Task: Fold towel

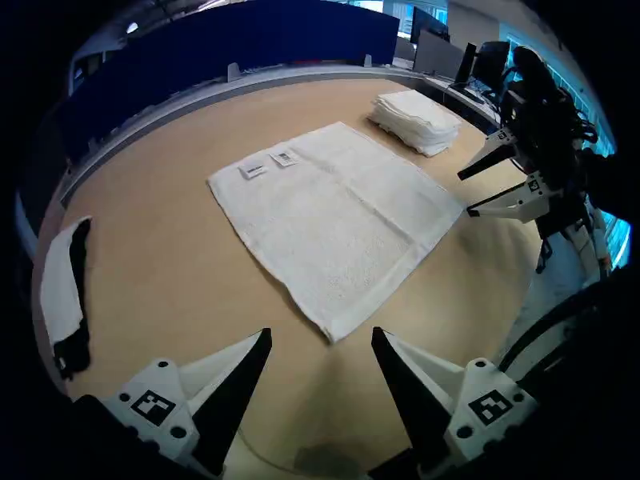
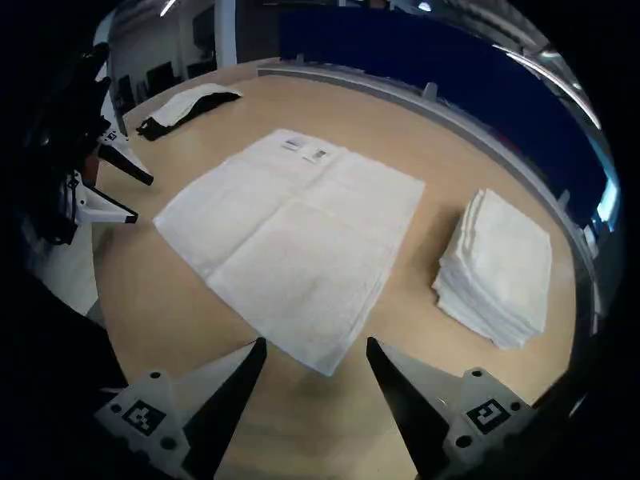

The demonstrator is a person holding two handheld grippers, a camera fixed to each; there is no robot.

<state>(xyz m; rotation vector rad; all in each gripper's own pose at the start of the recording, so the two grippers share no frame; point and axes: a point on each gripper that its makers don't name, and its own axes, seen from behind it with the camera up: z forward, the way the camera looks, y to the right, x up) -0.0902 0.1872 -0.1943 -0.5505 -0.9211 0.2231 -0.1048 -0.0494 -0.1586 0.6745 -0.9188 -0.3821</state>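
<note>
wood table (image 1: 160,264) w/ flat towel (image 1: 336,216), folded towel stack (image 1: 416,120), blk/white cloth (image 1: 64,296)

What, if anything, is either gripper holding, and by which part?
Nothing: the left gripper and right gripper are both open; the towel lies flat on the table.

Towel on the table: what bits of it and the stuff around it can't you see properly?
1. Two tags on the towel, left gripper view: print too small to read.
2. Stack of folded towels, right gripper view: layers too fine to count.
3. Black-and-white cloth, left gripper view: bunched at the picture's edge, full shape unclear.
4. Towel's underside, both views: hidden by the towel itself.
</note>
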